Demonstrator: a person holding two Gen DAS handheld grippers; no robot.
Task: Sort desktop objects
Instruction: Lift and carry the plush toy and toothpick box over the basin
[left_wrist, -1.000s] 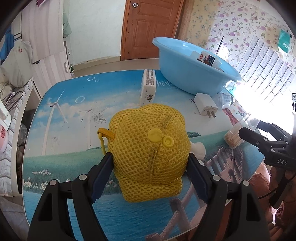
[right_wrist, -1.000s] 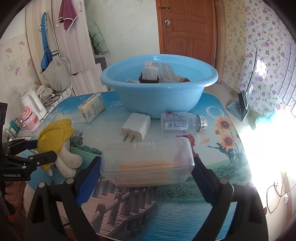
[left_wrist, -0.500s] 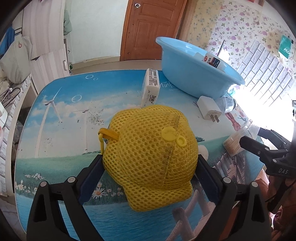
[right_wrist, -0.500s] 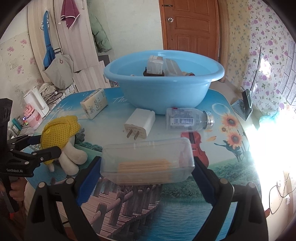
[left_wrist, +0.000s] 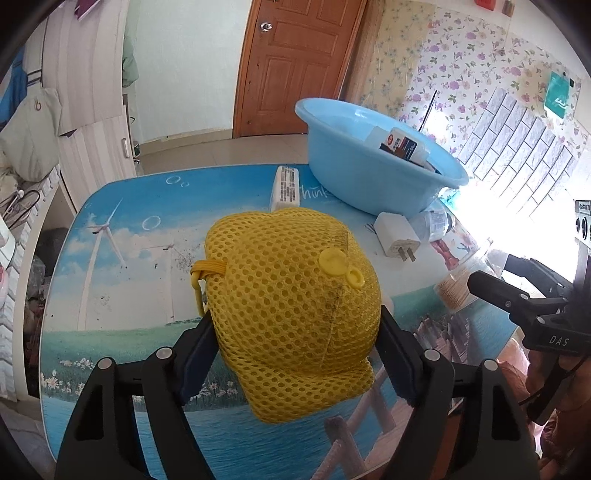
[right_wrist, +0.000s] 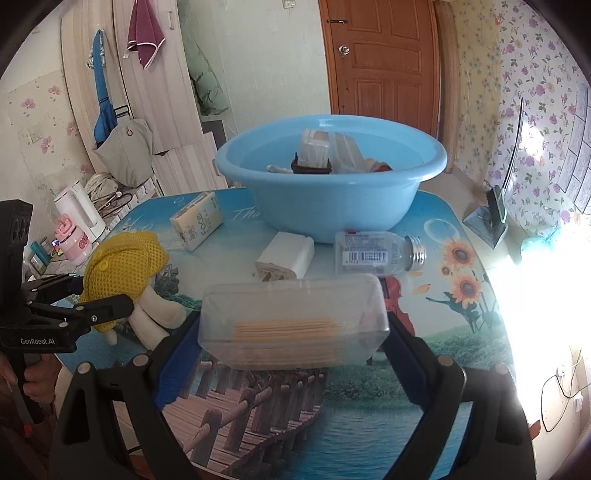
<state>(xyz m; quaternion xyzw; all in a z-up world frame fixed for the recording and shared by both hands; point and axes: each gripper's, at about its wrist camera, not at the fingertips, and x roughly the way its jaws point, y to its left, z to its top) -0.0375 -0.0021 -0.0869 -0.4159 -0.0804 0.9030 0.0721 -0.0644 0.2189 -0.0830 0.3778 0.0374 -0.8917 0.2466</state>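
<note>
My left gripper (left_wrist: 295, 339) is shut on a yellow mesh-capped plush toy (left_wrist: 291, 306) and holds it above the table; its white legs hang down in the right wrist view (right_wrist: 155, 317). My right gripper (right_wrist: 291, 332) is shut on a clear plastic box of cotton swabs (right_wrist: 291, 325), also lifted. The blue basin (right_wrist: 332, 206) stands at the back of the table with several items inside; it also shows in the left wrist view (left_wrist: 369, 184).
On the picture-printed table (right_wrist: 443, 295) lie a white charger plug (right_wrist: 284, 258), a clear bottle (right_wrist: 376, 253) on its side and a tissue pack (right_wrist: 195, 225), all in front of the basin. A kettle (right_wrist: 77, 214) stands left, off the table.
Both grippers have lifted their loads and moved toward the basin. The plush toy has risen off the table, and the basin looks closer in both views.
</note>
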